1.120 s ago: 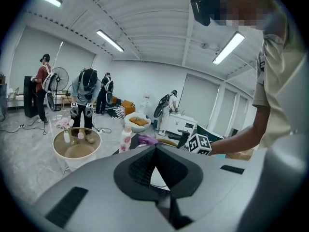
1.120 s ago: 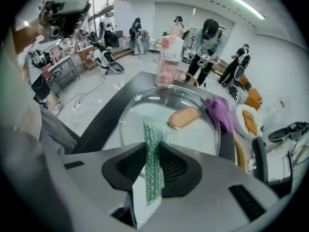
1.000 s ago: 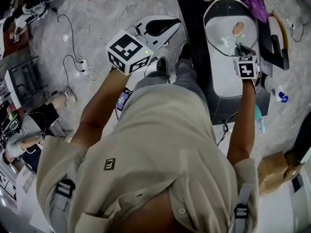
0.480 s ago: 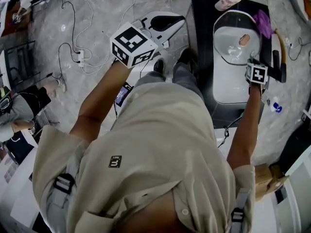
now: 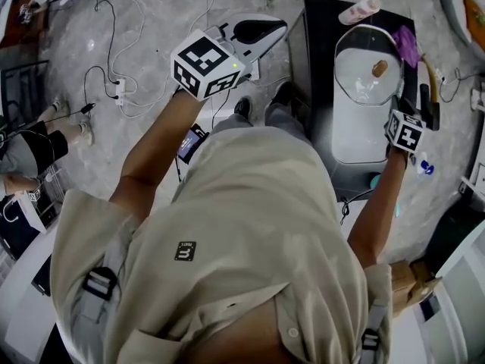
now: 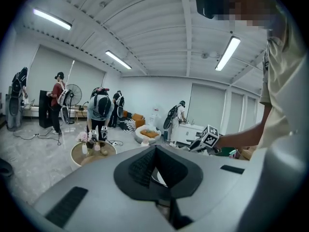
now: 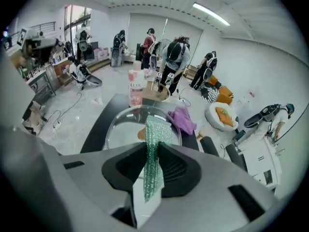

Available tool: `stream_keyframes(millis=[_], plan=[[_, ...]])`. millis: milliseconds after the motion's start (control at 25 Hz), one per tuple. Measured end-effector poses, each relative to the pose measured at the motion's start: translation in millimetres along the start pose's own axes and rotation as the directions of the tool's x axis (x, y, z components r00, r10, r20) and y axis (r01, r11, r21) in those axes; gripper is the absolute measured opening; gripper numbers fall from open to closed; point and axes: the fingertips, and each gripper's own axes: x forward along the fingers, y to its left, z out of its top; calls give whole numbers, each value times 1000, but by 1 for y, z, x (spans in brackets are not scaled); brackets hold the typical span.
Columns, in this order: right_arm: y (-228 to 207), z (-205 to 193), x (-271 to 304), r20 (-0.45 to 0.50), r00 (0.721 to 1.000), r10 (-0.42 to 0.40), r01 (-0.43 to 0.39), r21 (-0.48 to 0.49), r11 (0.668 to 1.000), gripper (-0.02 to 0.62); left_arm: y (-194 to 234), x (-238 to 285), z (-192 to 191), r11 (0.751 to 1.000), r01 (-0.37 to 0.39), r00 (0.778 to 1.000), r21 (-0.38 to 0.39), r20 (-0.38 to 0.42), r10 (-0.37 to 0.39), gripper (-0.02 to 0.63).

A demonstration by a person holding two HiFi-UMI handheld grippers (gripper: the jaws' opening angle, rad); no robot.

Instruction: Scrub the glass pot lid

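1. Black bench (image 5: 317,67) stands at the person's right, on a marbled floor (image 5: 136,127) strewn with cables.
2. White basin (image 5: 356,139) sits on the bench, long side running away from the person.
3. Glass pot lid (image 5: 362,82) lies flat over the basin's far end, knob up; it also shows in the right gripper view (image 7: 120,129).
4. Left gripper (image 6: 154,150) is held out over the floor, well apart from the bench; jaws pressed together, nothing between them.
5. Right gripper (image 7: 153,146) is at the basin's right side, just on the near side of the lid; jaws pinch a green scrub pad (image 7: 154,163) that stands upright.
6. Can't tell whether the pad touches the glass.
7. Purple cloth (image 5: 407,40) lies at the lid's far right edge.
8. Pink bottle (image 5: 359,10) lies on its side beyond the basin.
9. Brown knob (image 5: 379,68) sits at the lid's centre.
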Motion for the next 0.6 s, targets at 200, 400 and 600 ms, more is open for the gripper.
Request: stream_keyframes(millis=[200, 400, 600], plan=[[27, 62, -60, 226, 974, 19, -38, 80, 996, 89, -3, -14, 9, 1000, 5, 999, 16, 32, -5, 14], [57, 124, -131, 445, 895, 41, -95, 99, 991, 89, -9, -26, 23, 999, 24, 998, 33, 61, -26, 14], [85, 171, -203, 623, 779, 75, -134, 48, 990, 89, -17, -40, 36, 998, 37, 995, 59, 87, -42, 14]])
